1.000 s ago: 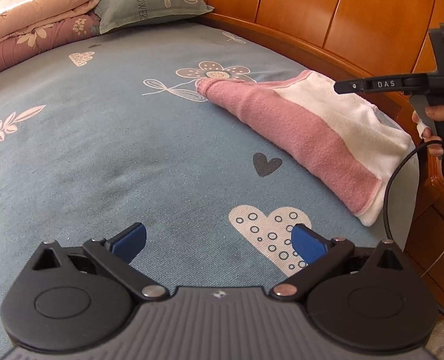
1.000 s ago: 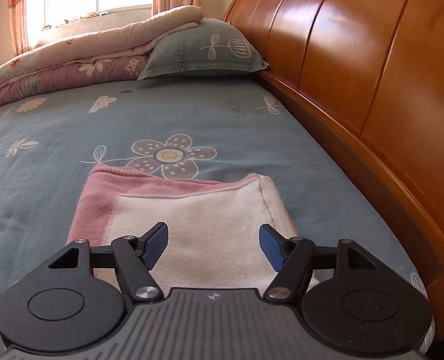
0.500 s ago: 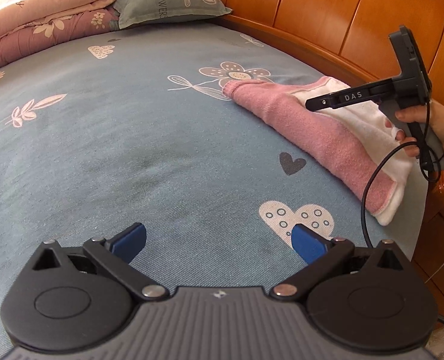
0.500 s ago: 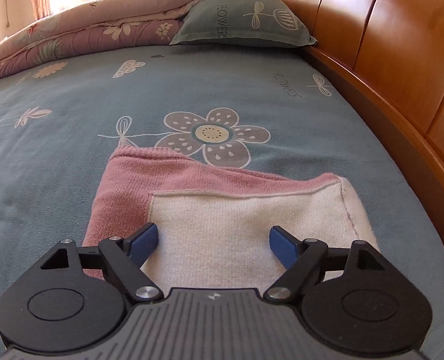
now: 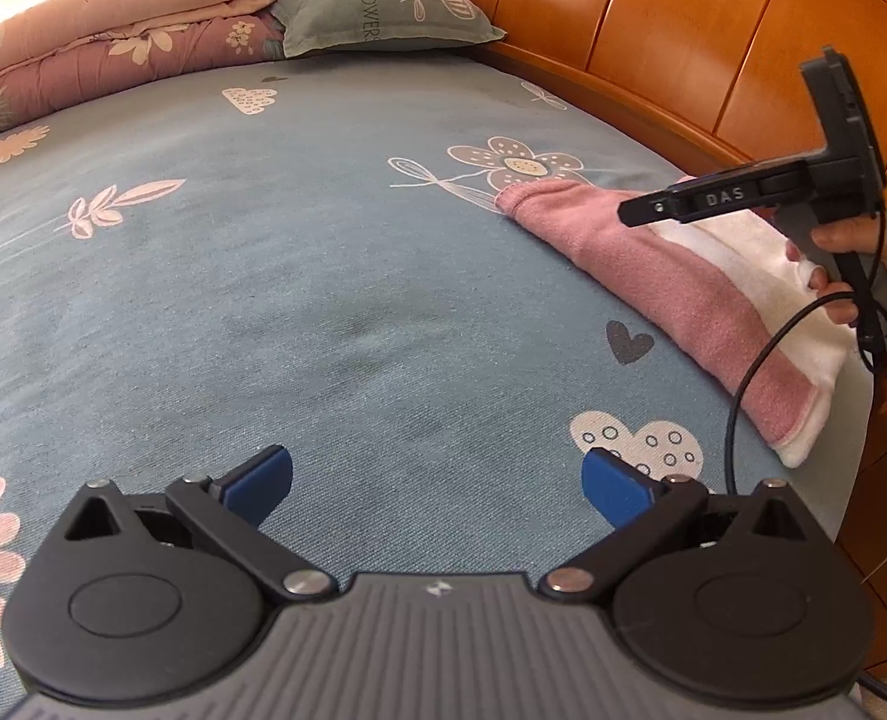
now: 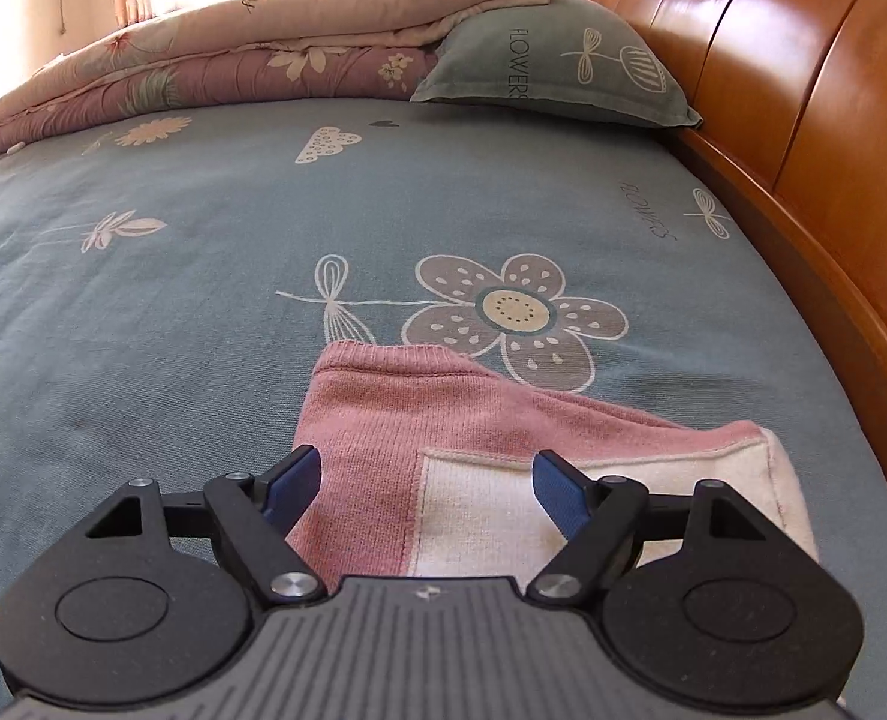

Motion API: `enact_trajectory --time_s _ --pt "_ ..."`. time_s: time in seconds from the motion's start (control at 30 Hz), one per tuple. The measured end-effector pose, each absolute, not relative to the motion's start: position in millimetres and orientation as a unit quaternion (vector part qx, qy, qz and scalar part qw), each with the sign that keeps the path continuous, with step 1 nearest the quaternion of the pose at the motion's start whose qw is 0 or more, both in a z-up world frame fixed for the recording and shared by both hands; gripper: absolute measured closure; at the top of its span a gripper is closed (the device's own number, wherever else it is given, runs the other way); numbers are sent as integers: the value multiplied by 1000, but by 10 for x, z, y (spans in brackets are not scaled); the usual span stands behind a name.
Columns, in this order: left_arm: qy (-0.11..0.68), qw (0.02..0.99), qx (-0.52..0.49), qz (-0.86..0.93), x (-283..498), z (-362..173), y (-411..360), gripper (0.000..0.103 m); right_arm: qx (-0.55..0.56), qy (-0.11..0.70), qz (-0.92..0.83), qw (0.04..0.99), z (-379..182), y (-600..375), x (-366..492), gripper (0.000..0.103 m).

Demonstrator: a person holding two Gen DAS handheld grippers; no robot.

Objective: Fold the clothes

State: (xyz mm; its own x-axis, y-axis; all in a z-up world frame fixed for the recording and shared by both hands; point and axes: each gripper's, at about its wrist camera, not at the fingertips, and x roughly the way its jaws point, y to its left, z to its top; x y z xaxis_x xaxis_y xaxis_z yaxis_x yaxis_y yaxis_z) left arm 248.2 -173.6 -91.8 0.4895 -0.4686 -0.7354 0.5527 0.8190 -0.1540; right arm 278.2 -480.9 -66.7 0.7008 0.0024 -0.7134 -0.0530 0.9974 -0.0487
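A folded pink and white garment (image 5: 701, 288) lies on the blue patterned bed sheet (image 5: 323, 276) near the wooden headboard. In the right wrist view the same garment (image 6: 443, 420) sits just ahead of and under my right gripper (image 6: 428, 486), which hovers above it, open and holding nothing. My left gripper (image 5: 437, 480) is open over bare sheet, well to the left of the garment. The left wrist view also shows the right gripper (image 5: 647, 213) from the side, held by a hand (image 5: 863, 264) over the garment's white part.
A wooden headboard (image 6: 803, 96) runs along the right side. A grey-green pillow (image 6: 557, 72) and a rolled floral quilt (image 6: 233, 60) lie at the far end. A black cable (image 5: 761, 372) hangs from the right gripper. The bed's edge (image 5: 833, 480) drops off at the right.
Both grippers have risen and drawn back from the garment, tilting to show more of the bed. The garment lies as it did. Both jaws stay open.
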Motion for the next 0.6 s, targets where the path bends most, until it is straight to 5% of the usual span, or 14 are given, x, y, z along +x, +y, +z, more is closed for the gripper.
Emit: enact_trajectory --time_s 0.6 --pt "364 880 105 -286 2183 -650 -1897 1 52 406 -29 912 -667 -5055 1834 11"
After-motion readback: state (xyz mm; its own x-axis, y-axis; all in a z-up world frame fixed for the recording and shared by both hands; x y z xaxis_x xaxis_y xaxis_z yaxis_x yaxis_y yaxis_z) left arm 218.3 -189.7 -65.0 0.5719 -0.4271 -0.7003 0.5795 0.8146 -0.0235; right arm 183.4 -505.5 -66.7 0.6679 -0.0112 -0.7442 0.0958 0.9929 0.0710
